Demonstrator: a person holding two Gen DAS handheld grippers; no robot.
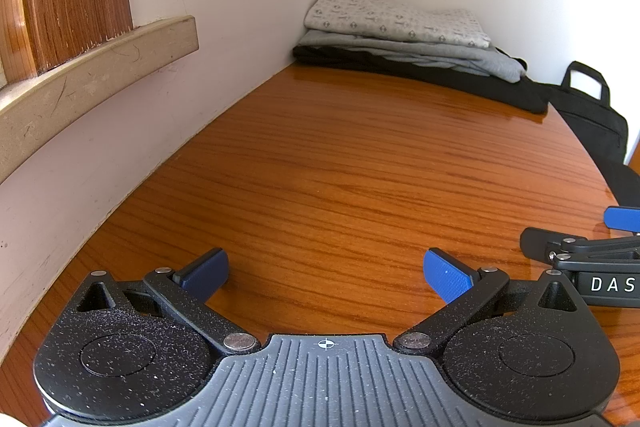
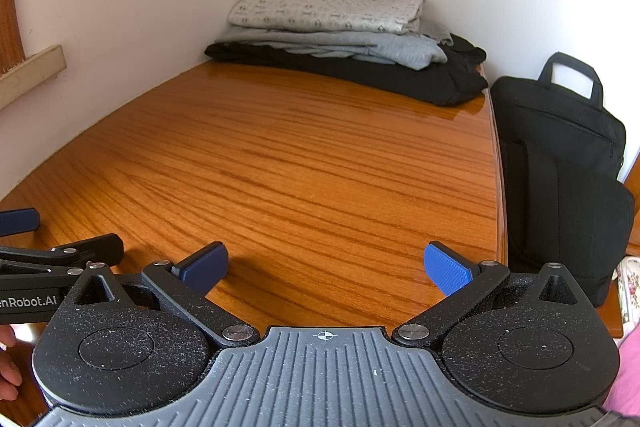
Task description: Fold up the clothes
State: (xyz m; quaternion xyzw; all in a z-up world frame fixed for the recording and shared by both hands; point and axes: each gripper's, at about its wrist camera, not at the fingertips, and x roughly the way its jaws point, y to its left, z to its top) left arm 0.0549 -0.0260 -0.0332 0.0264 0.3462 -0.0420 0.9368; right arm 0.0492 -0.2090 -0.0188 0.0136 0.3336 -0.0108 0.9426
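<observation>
At the far corner of the table [image 2: 280, 155], in the upper middle of both frames, sits a stack of folded clothes [image 2: 340, 39]: a pale patterned piece [image 2: 324, 11] on top, a grey garment [image 2: 360, 47] under it, and a black garment [image 2: 380, 75] at the bottom, spreading wider than the rest. The stack touches both white walls where they meet. A black bag [image 2: 560, 155] stands just beside the table's right edge, in the right of the right wrist view.

Both tongs are low in the frame, near the table's front edge and well apart from the stack. The left tongs [image 1: 326, 277] stand wide, blue pads splayed, with nothing between them. The right tongs [image 2: 326, 273] are equally wide and empty. Each shows at the edge of the other's view, so they lie side by side.

No loose garment is visible on the bare wood between the tongs and the stack. My judgement is that one fold has been finished and stacked, and the work is between items. The next move likely calls for fetching an unfolded piece from outside these views, or reaching forward to square the pile.
</observation>
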